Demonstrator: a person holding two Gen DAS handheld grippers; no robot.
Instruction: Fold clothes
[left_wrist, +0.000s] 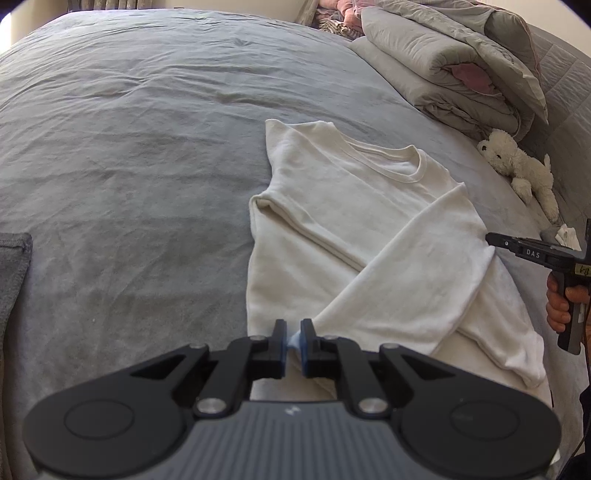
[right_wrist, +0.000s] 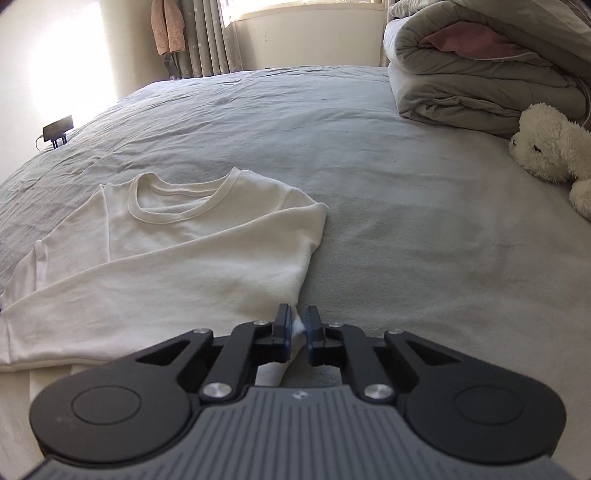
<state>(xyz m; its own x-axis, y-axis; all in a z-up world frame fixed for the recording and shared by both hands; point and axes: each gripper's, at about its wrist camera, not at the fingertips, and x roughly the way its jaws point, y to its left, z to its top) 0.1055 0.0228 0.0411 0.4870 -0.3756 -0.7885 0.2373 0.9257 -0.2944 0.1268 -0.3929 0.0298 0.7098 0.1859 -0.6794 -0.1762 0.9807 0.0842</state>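
A cream long-sleeved shirt (left_wrist: 351, 229) lies face up on the grey bed (left_wrist: 129, 147), collar toward the far side, with both sleeves folded across its front. My left gripper (left_wrist: 293, 332) is shut on the cuff of the sleeve that crosses down to the near left. In the right wrist view the same shirt (right_wrist: 184, 266) spreads to the left. My right gripper (right_wrist: 298, 323) has its pads pinched on a bit of white cloth at the shirt's right side edge. From the left wrist view, the right gripper (left_wrist: 493, 240) touches that edge, with a hand (left_wrist: 561, 306) on its handle.
A folded grey duvet (left_wrist: 461, 74) is stacked at the far right of the bed, and a white plush toy (left_wrist: 521, 166) lies beside it. A grey cloth (left_wrist: 13, 280) sits at the left edge. A small dark device (right_wrist: 57, 129) stands beyond the bed's far left side.
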